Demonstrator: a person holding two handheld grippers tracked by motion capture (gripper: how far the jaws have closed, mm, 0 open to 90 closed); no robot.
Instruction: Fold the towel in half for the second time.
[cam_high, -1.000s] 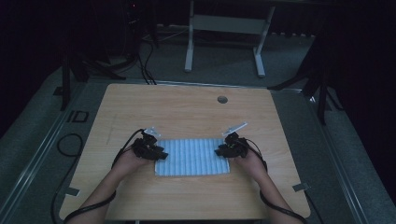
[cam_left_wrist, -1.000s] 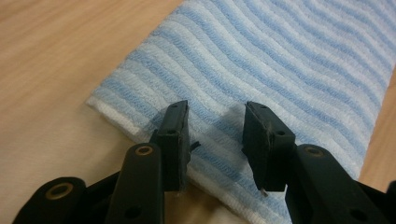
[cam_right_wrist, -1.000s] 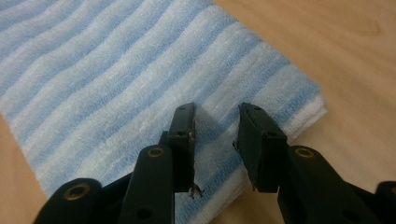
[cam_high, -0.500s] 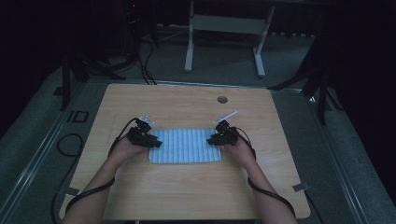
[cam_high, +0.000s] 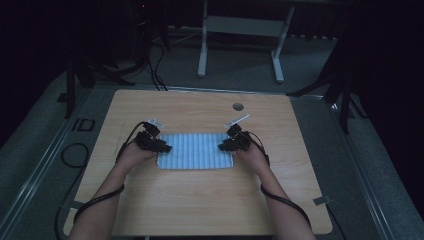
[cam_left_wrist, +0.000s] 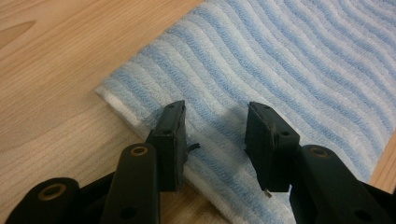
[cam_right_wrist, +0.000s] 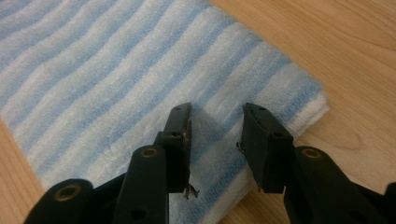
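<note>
wooden table, striped towel beneath both parted claws

The right gripper comes up from 6 o'clock with its two black jaws apart. The jaws have just been opening. Nothing is pinched between them. They sit over a folded towel with blue and white stripes. The towel lies flat on a wooden table and runs off toward 10 o'clock. Its folded corner points to 3 o'clock, just past the jaw on that side. Bare wood shows at 1 o'clock and at 8 o'clock
</note>
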